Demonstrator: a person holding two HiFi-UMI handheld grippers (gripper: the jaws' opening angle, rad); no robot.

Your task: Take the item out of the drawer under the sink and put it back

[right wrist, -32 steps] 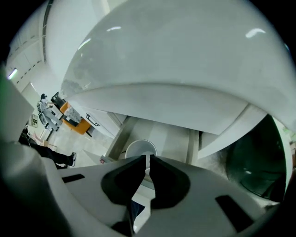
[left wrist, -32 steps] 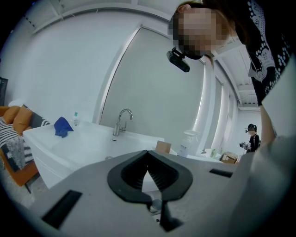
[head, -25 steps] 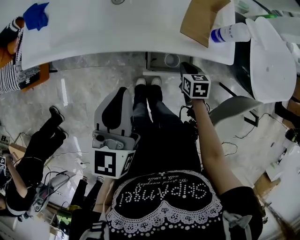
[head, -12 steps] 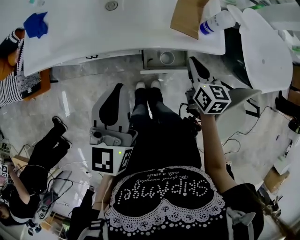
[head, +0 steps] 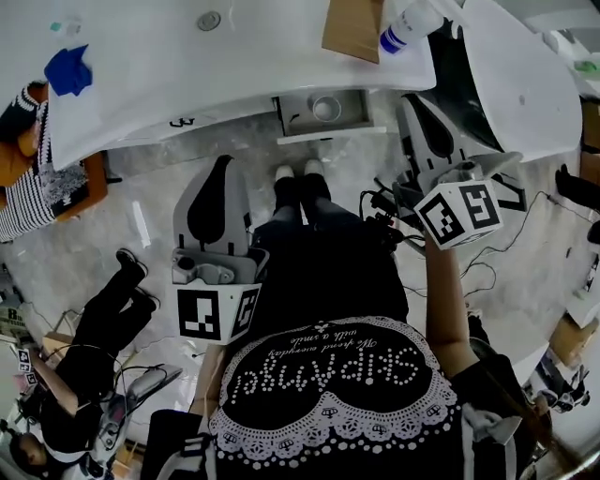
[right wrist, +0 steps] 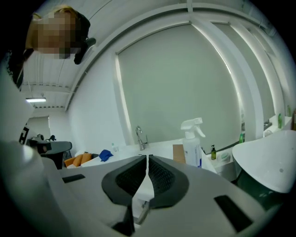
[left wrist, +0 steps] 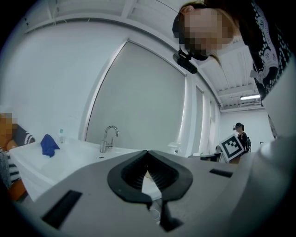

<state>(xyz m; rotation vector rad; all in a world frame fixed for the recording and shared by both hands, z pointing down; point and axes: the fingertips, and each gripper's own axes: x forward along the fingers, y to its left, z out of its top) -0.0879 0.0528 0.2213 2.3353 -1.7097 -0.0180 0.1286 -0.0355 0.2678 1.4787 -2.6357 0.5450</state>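
So the biggest thing here is the grey marble-look floor (head: 159, 187), glossy with pale veins, and over it one long white counter (head: 187, 89) with a smooth curved front edge. Off to the right there's one big rounded white shell thing (head: 525, 84), no idea what it is. Then the two grey plastic grippers, each carrying a black-and-white marker cube. The left gripper (head: 224, 162) is held low in front of the person, jaws together with nothing in them. The right gripper (head: 411, 101) is up by the counter edge, black ribbed jaws closed and empty too. Under the sink there's one shallow grey drawer (head: 298, 120) pulled open. On the counter: one flat brown cardboard piece (head: 352, 28), one white spray bottle (head: 405, 22) with a blue label, one crumpled blue cloth (head: 68, 71). The item (head: 326, 109), one small round pale cup-shaped thing, sits in the drawer, well apart from both grippers.
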